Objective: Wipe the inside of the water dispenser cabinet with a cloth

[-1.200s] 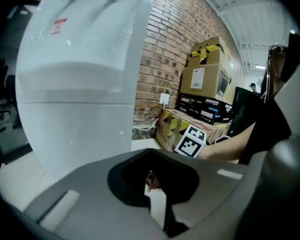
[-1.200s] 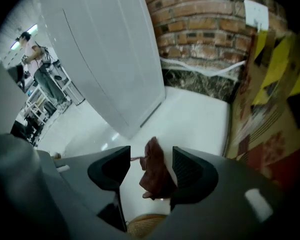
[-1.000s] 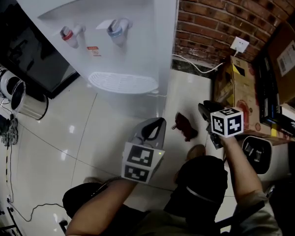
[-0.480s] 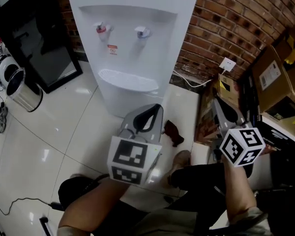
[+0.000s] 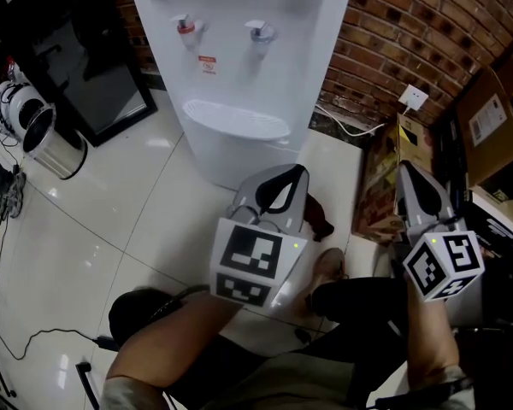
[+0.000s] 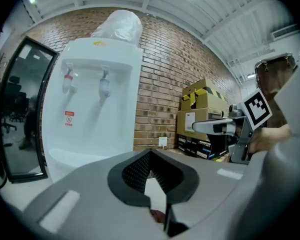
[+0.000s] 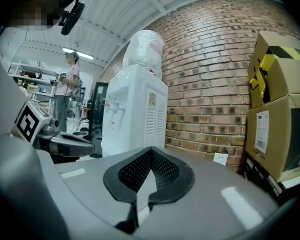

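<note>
The white water dispenser stands against the brick wall, with its two taps and drip tray facing me. On the floor tiles in front of it lies a dark red cloth, partly hidden behind my left gripper. That gripper is held up, pointing at the dispenser, shut and empty. My right gripper is raised on the right beside the cardboard boxes. It is shut with nothing in it and sees the dispenser's side. The cabinet's inside is not visible.
A metal bin and a black glass panel stand to the left. Cardboard boxes are stacked on the right. A wall socket with a white cable sits low on the brick wall. A person stands far back.
Both grippers have risen from near the floor. The right one came up away from the cloth, which stays on the tiles. The dispenser now shows more upright and fuller.
</note>
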Demonstrator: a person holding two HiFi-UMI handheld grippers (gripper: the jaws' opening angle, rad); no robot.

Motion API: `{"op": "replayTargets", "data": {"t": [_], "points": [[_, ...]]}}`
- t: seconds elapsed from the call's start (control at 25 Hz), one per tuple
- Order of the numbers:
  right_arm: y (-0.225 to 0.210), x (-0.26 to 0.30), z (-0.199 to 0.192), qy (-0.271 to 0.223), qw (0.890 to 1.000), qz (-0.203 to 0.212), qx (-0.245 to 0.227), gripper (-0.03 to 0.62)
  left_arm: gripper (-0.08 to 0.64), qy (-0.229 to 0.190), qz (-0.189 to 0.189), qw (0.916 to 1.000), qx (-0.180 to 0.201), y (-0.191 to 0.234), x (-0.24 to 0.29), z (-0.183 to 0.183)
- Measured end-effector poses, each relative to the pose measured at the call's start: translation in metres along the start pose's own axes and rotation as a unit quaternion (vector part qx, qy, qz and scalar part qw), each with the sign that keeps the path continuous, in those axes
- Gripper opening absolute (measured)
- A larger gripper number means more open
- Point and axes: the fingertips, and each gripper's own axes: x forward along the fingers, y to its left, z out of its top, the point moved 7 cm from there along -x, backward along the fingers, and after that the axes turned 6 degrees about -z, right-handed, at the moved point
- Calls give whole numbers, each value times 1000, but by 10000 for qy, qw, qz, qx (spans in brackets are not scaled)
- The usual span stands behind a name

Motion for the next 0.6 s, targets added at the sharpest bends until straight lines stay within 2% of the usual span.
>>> {"op": "replayTargets", "data": {"t": [0.6], "points": [[2, 7, -2, 53, 9998, 149, 148, 11, 0, -63, -36, 10000, 44, -1, 5, 1]]}}
